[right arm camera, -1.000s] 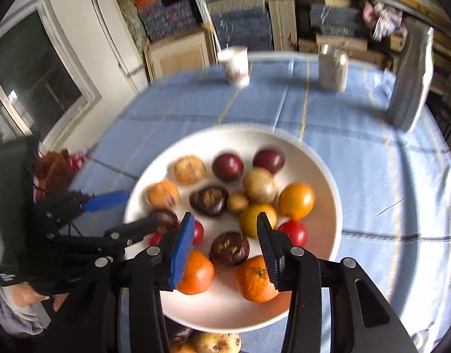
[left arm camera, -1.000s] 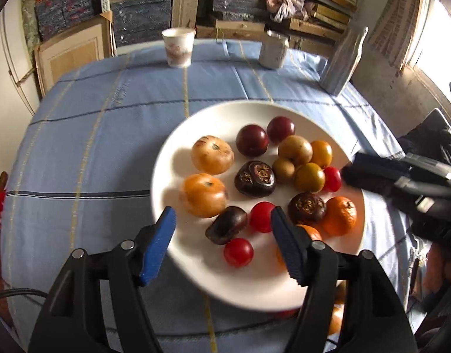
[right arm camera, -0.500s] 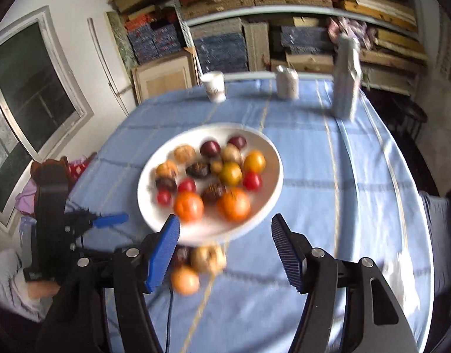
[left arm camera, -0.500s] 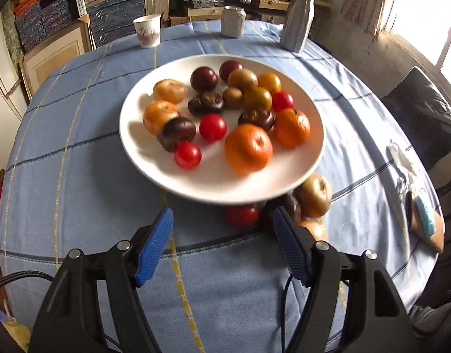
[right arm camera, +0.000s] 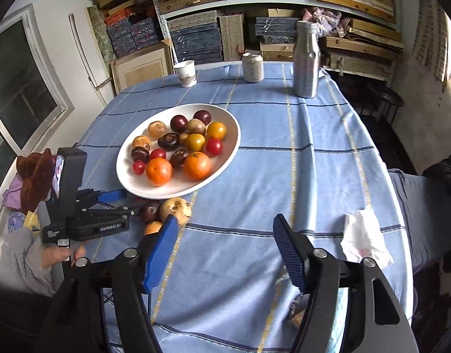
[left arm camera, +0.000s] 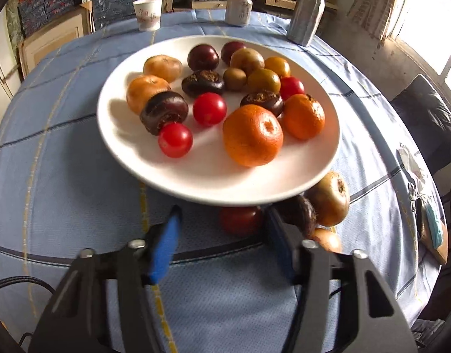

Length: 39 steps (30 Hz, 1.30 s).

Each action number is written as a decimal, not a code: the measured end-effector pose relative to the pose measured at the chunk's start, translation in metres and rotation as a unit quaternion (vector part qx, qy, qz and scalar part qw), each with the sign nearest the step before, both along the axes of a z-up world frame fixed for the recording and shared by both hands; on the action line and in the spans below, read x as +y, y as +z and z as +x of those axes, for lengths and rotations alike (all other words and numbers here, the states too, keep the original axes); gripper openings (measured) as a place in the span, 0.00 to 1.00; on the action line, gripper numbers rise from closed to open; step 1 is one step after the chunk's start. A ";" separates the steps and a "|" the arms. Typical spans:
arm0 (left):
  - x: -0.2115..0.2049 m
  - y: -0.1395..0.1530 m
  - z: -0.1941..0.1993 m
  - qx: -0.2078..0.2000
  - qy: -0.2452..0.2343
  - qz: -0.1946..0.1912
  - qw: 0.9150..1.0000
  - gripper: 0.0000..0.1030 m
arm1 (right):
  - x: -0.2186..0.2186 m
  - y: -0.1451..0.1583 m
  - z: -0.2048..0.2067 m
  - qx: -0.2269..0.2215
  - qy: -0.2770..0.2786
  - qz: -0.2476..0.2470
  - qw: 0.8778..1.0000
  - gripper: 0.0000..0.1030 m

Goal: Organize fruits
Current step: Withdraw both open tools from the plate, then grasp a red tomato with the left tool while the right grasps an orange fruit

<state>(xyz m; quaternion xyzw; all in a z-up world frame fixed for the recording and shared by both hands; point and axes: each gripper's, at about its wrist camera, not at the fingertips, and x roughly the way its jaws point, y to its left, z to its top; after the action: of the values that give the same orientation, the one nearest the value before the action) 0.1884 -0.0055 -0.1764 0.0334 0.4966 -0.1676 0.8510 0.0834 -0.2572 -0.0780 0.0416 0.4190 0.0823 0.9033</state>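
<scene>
A white plate (left arm camera: 196,182) (right arm camera: 225,158) on the blue cloth holds several oranges, red tomatoes, dark purple and brown fruits. Loose fruit lies by its near rim: a red tomato (left arm camera: 240,220), a dark fruit (left arm camera: 299,211) (right arm camera: 150,210), a brown fruit (left arm camera: 328,203) (right arm camera: 175,209) and a small orange one (left arm camera: 325,239) (right arm camera: 152,227). My left gripper (left arm camera: 222,214) (right arm camera: 128,201) points down at that rim. Its jaws are closing with the red tomato between the tips, and the pads do not press on it. My right gripper (right arm camera: 225,220) hangs over bare cloth right of the plate, jaws opening, nothing between them.
At the table's far side stand a paper cup (right arm camera: 185,73), a can (right arm camera: 252,67) and a metal bottle (right arm camera: 306,58). A crumpled tissue (right arm camera: 363,238) lies at the right edge, a pouch (left arm camera: 431,229) too. A person's hand (right arm camera: 63,254) holds the left gripper. Shelves rise behind.
The left gripper drew back from over the plate to its near rim, sank, and its jaws narrowed around the loose tomato. The right gripper pulled back and right, away from the plate, jaws widening.
</scene>
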 end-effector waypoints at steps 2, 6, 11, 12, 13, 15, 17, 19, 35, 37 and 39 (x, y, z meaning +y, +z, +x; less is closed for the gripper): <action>-0.001 -0.001 0.001 -0.002 0.000 -0.001 1.000 0.53 | -0.002 0.000 -0.004 0.000 -0.003 -0.001 1.000 0.67; 0.000 -0.008 0.002 0.003 -0.004 -0.009 1.000 0.52 | -0.006 0.000 -0.007 0.002 -0.007 0.001 1.000 0.67; -0.005 -0.002 -0.010 -0.007 -0.024 -0.003 1.000 0.29 | 0.003 -0.002 -0.006 0.006 0.008 0.004 1.000 0.67; -0.002 0.003 -0.015 -0.012 -0.021 -0.003 1.000 0.29 | 0.007 -0.006 -0.004 0.010 0.016 0.008 1.000 0.67; 0.001 0.006 -0.017 -0.013 -0.017 -0.004 1.000 0.29 | 0.012 -0.009 -0.001 0.015 0.025 0.010 1.000 0.67; 0.015 0.018 -0.025 -0.024 -0.003 -0.002 1.000 0.29 | 0.027 -0.021 0.005 0.029 0.049 0.008 0.998 0.67; 0.029 0.030 -0.031 -0.032 0.011 -0.003 0.999 0.29 | 0.042 -0.034 0.010 0.044 0.072 0.005 0.996 0.67; 0.049 0.044 -0.039 -0.041 0.032 -0.001 0.999 0.29 | 0.061 -0.051 0.017 0.063 0.097 0.006 0.993 0.67; 0.125 0.080 -0.084 -0.061 0.104 0.030 0.992 0.29 | 0.115 -0.101 0.049 0.106 0.123 0.014 0.987 0.51; 0.125 0.080 -0.086 -0.061 0.105 0.031 0.992 0.29 | 0.117 -0.103 0.051 0.106 0.123 0.013 0.987 0.47; 0.124 0.080 -0.085 -0.060 0.103 0.031 0.992 0.29 | 0.117 -0.105 0.053 0.109 0.121 0.010 0.987 0.43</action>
<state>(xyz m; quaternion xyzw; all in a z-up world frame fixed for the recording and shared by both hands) 0.1030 0.1186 -0.0961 0.0187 0.4501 -0.0611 0.8907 0.1364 -0.1398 -0.1829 0.0080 0.5158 0.1904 0.8352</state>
